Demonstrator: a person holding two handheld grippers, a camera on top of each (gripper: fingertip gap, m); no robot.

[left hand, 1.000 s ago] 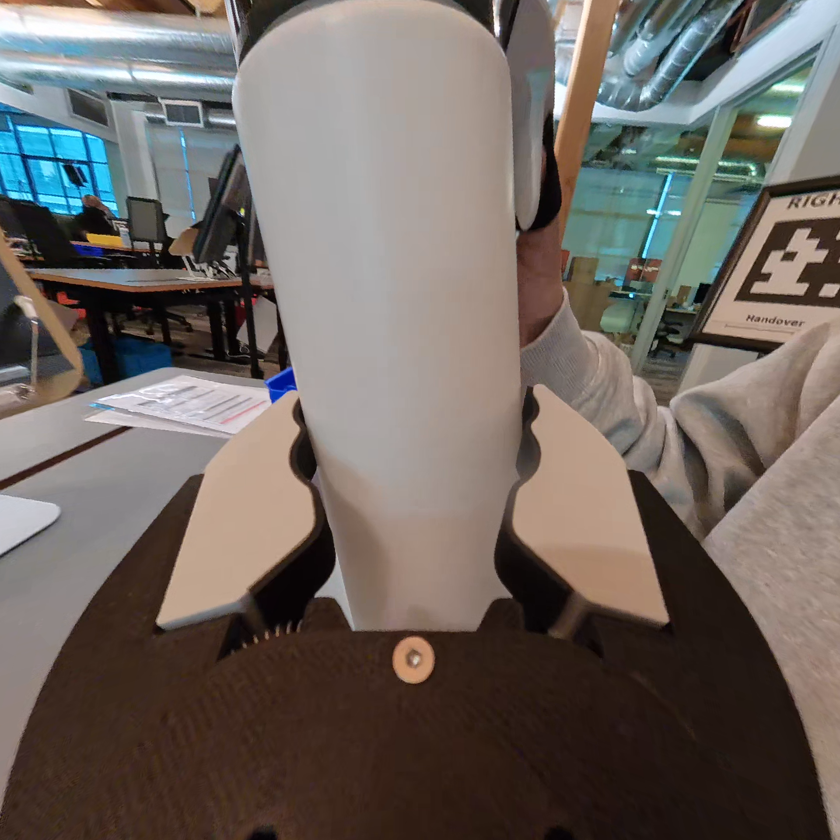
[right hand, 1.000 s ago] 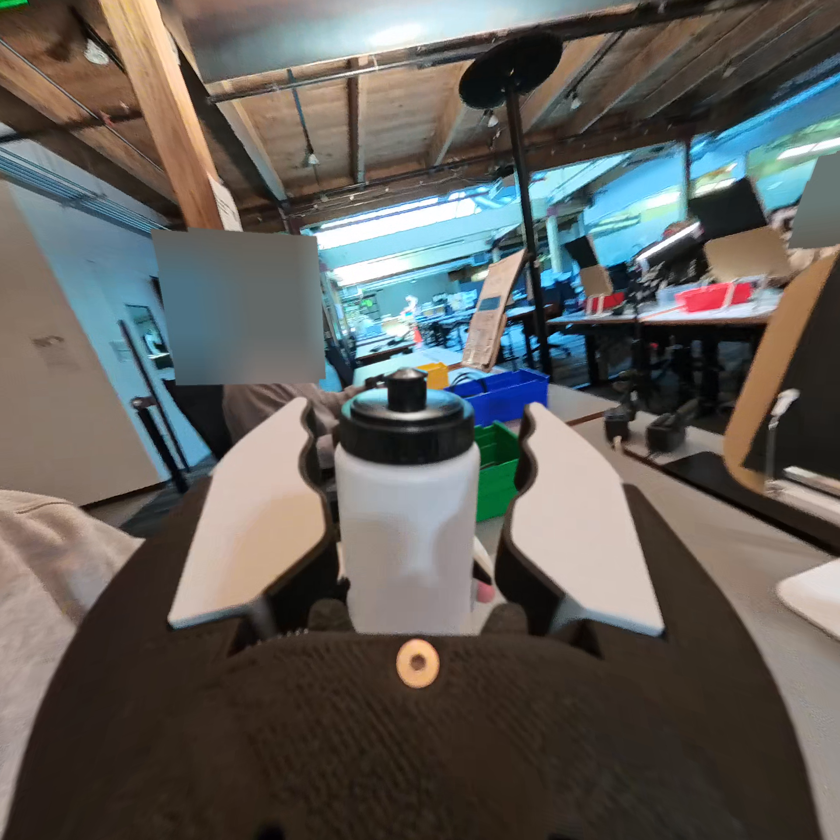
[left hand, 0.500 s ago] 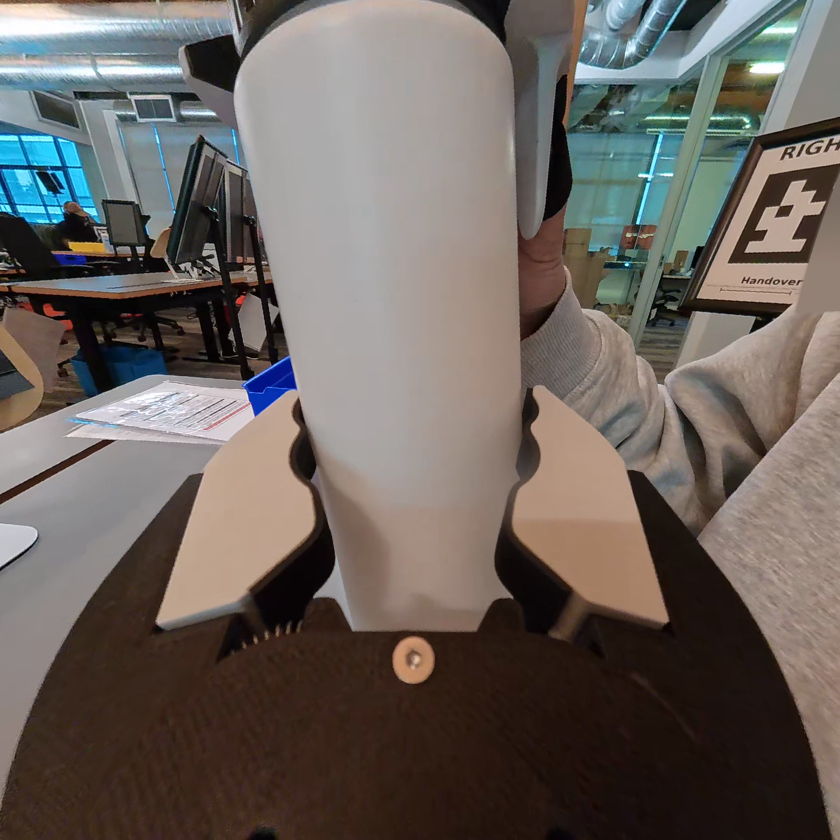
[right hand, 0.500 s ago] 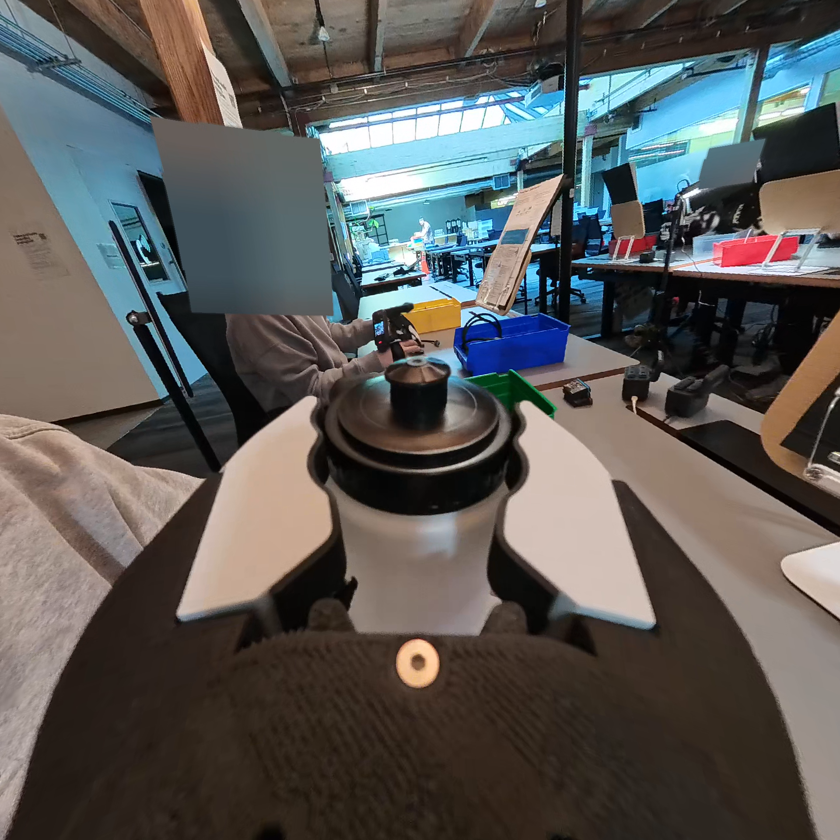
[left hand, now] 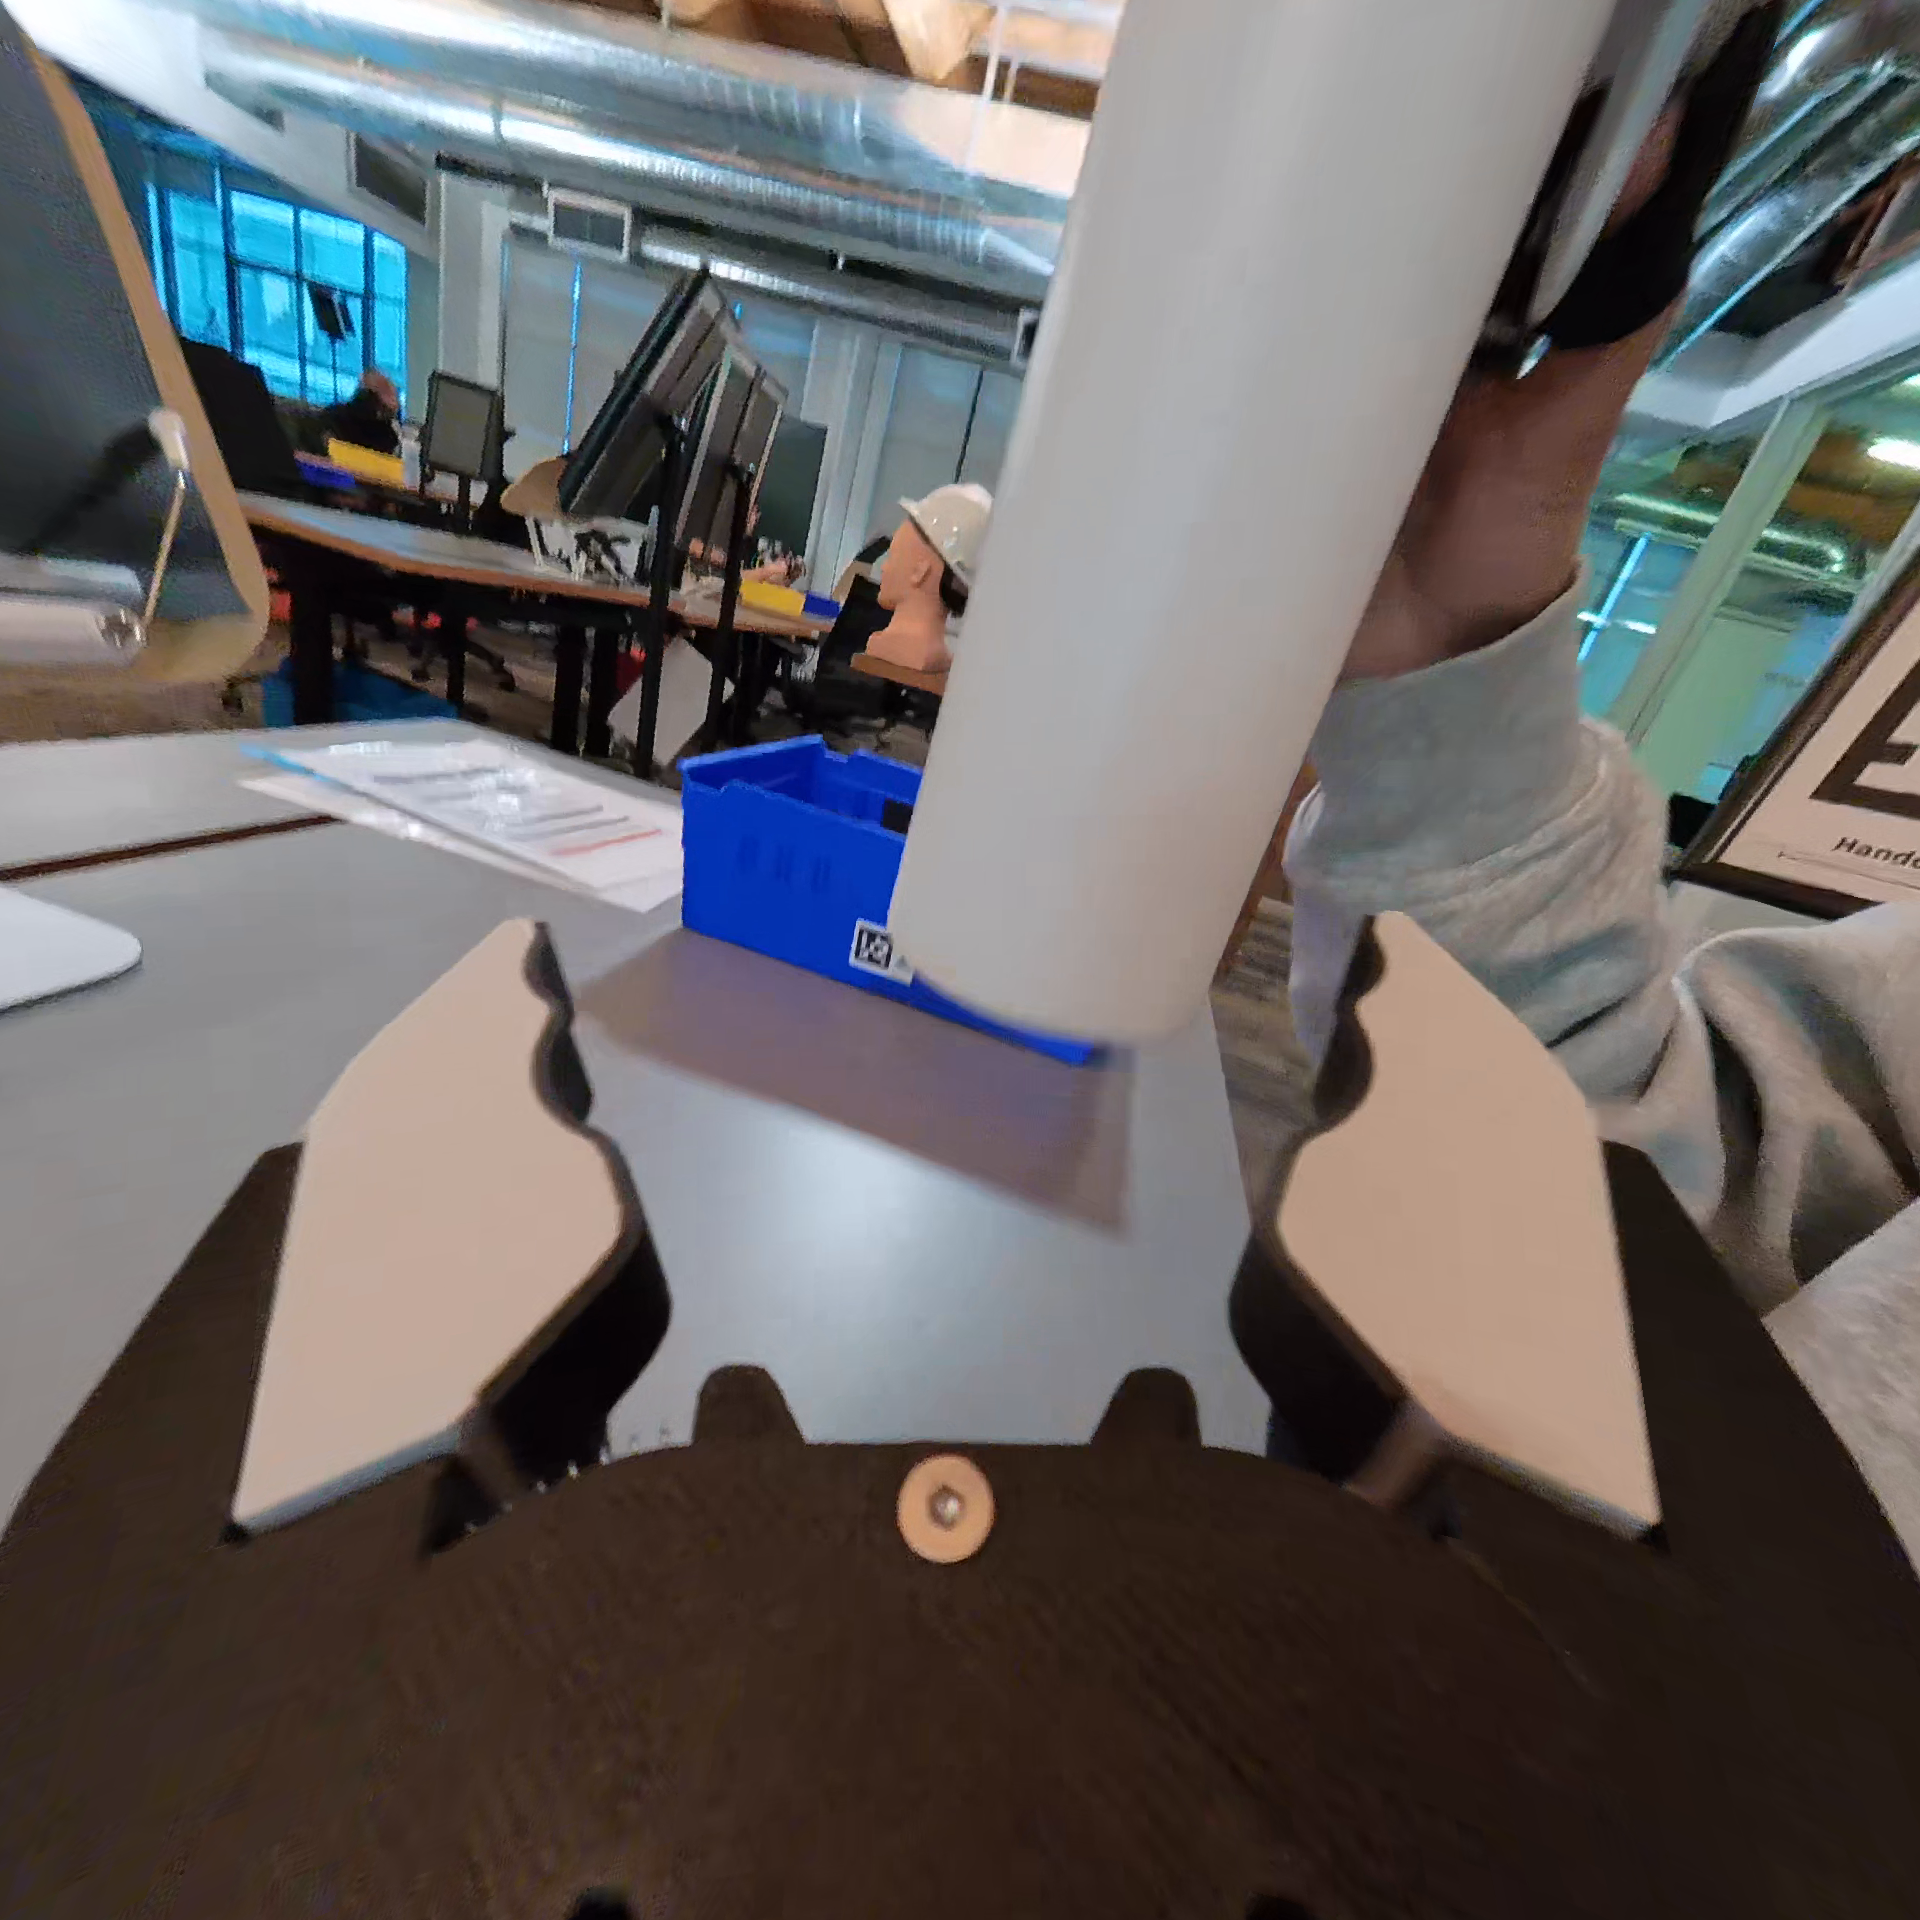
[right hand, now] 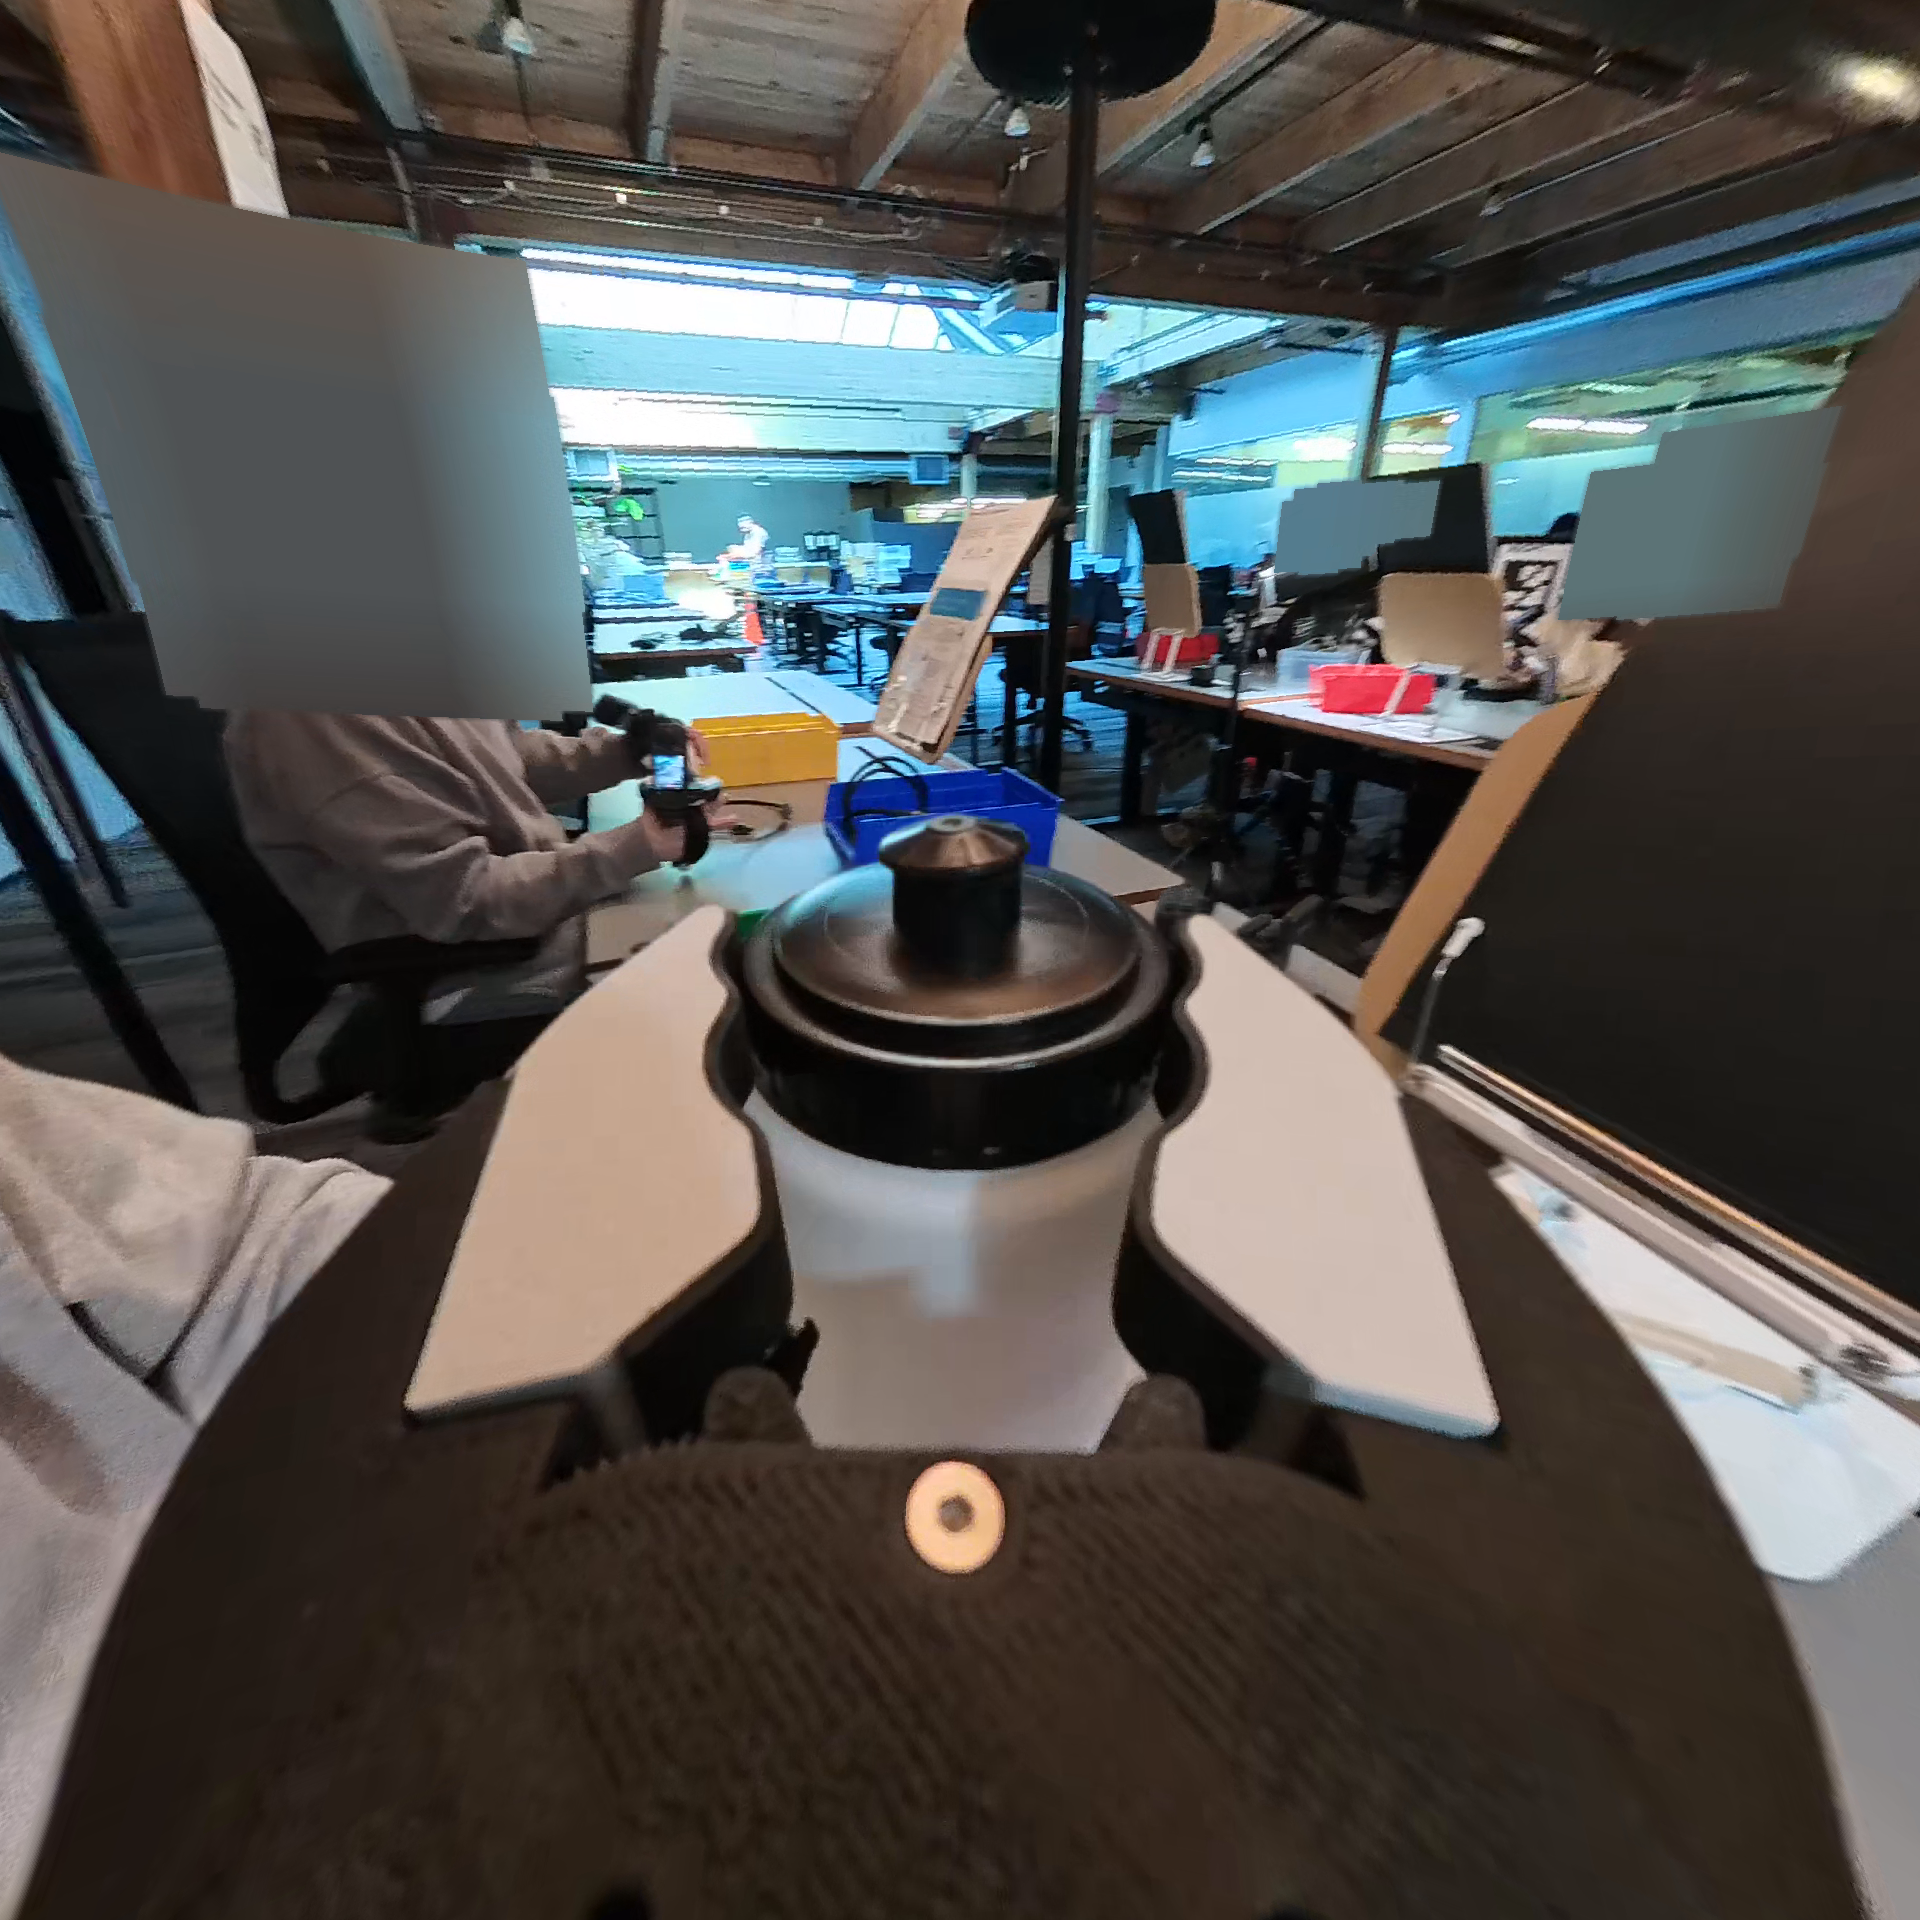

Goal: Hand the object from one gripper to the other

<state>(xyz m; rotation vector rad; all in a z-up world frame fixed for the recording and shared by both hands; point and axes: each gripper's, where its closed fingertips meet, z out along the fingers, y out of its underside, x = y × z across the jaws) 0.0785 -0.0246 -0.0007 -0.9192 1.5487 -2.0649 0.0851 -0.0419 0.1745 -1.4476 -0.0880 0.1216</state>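
A white bottle (right hand: 951, 1257) with a black screw cap (right hand: 951, 1023) sits between the jaws of my right gripper (right hand: 951, 987), which is shut on it just below the cap. In the left wrist view the bottle's white body (left hand: 1174, 582) hangs tilted in the air, its base just beyond my fingertips. My left gripper (left hand: 951, 997) is open and empty, its jaws wide apart below the bottle's base. The right gripper's finger (left hand: 1621, 187) and the hand holding it show at the top right.
A grey table (left hand: 260, 987) lies below, with a blue bin (left hand: 790, 862), a sheet of paper (left hand: 468, 810) and a white pad (left hand: 52, 951). A grey sleeve (left hand: 1558, 883) is on the right. A seated person (right hand: 436, 821) and more bins are beyond. There is about 20 centimeters between the tips of the two grippers.
My left gripper has opened and let go of the bottle and drawn back from it. My right gripper has closed on the bottle below the cap and now holds it alone, tilted.
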